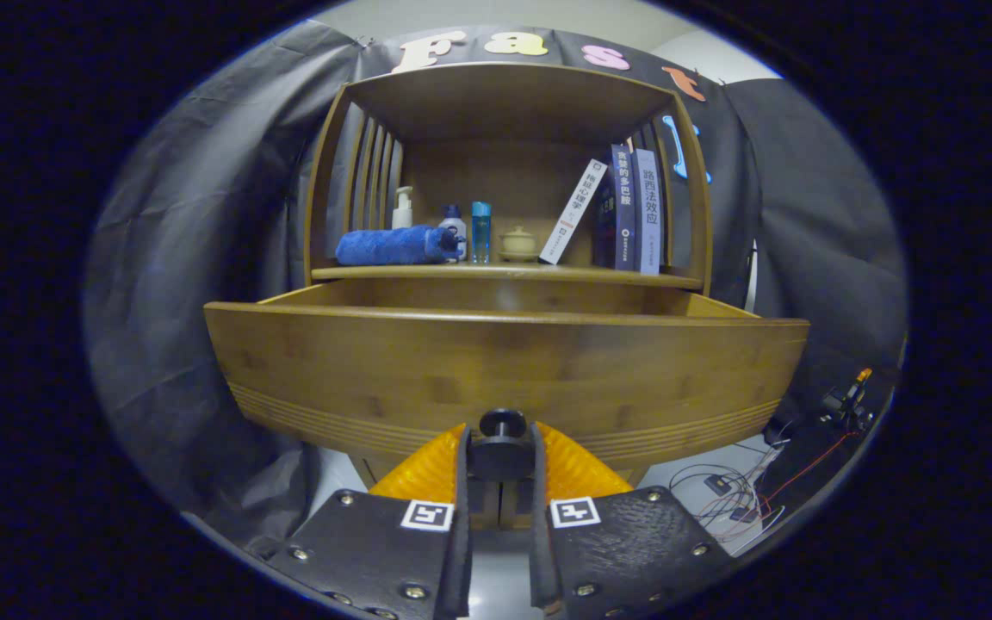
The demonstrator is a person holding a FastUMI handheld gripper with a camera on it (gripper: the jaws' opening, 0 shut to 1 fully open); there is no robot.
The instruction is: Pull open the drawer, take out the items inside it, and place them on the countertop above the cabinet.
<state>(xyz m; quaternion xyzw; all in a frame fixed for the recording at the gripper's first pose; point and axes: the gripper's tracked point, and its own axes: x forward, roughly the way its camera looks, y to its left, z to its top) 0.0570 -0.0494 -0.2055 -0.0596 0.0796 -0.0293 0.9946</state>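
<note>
Drawer [505,366] stands pulled out toward us from the wooden cabinet [509,103], its broad front panel spreading across just beyond our fingers; from this low angle we cannot see what lies inside it. Our gripper [501,452] is closed on the dark round knob [502,443] at the lower middle of that panel, with both fingers [461,482] pressing the knob from either side.

Nothing stands between us and the drawer front. Above and behind it runs the surface [505,273] over the drawer, and on it we see, from one side to the other, a rolled blue towel [394,245], a white pump bottle [402,209] behind it, a small white bottle with a blue cap [453,228], a slim blue bottle [480,231], a small lidded pot [518,244], a white book [573,212] leaning against two upright books [635,211]. The spines carry printed writing, too small for us to make out with confidence. A slatted side wall [373,168] closes the compartment on one side.

Beyond the cabinet hangs the booth's black cloth wall [203,258]. Down beside the cabinet, on the pale floor [694,474], lie loose cables [737,499] and a small device [845,403].
</note>
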